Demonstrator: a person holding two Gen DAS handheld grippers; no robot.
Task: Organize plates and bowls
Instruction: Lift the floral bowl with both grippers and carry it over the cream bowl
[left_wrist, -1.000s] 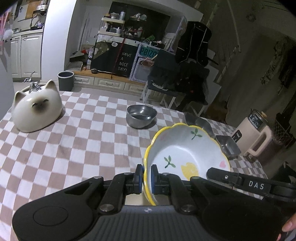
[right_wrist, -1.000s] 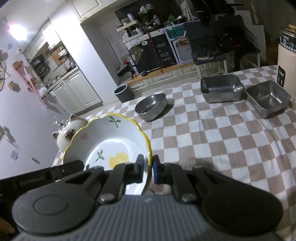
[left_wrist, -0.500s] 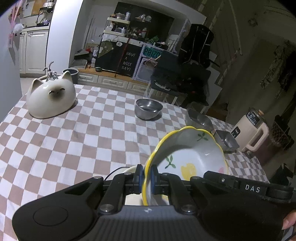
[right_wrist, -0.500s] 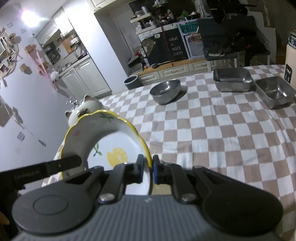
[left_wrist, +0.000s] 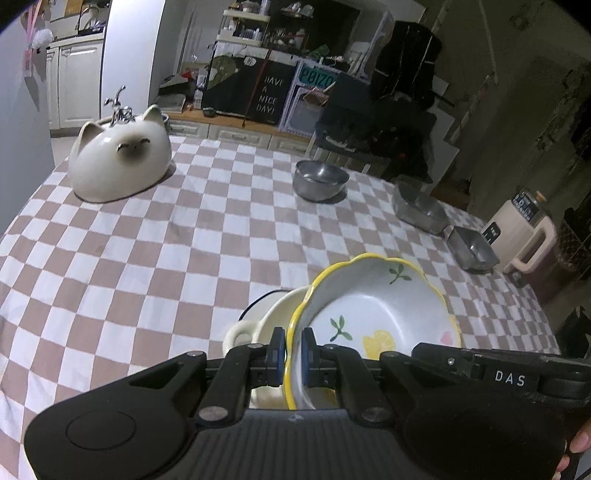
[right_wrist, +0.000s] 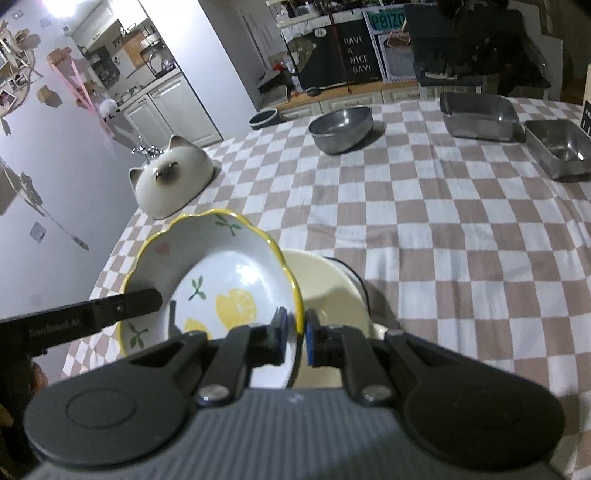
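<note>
I had the yellow-rimmed scalloped bowl (left_wrist: 373, 314) pinched from both sides: my left gripper (left_wrist: 293, 349) was clamped on the rim at one edge, its blue pads pressed against the inner and outer faces, and my right gripper (right_wrist: 295, 332) was clamped the same way on the opposite edge of the rim. The bowl, painted with lemon slices and green sprigs inside, hung tilted just above a cream bowl with a small side handle (left_wrist: 266, 321), which sat on the brown-and-white checked tablecloth (left_wrist: 166, 258) close to me; I could not tell whether the two bowls touched. In the right wrist view the cream bowl (right_wrist: 325, 280) showed behind and to the right of the held one, with a dark-edged rim peeking out beyond it. Farther across the table stood a white cat-shaped ceramic dish (left_wrist: 122, 166) turned upside down, a round steel bowl (left_wrist: 320, 179) near the far edge, and two rectangular steel trays (right_wrist: 480, 114) side by side toward the right. A cream appliance with a handle (left_wrist: 524, 236) stood just off the table's right end
</note>
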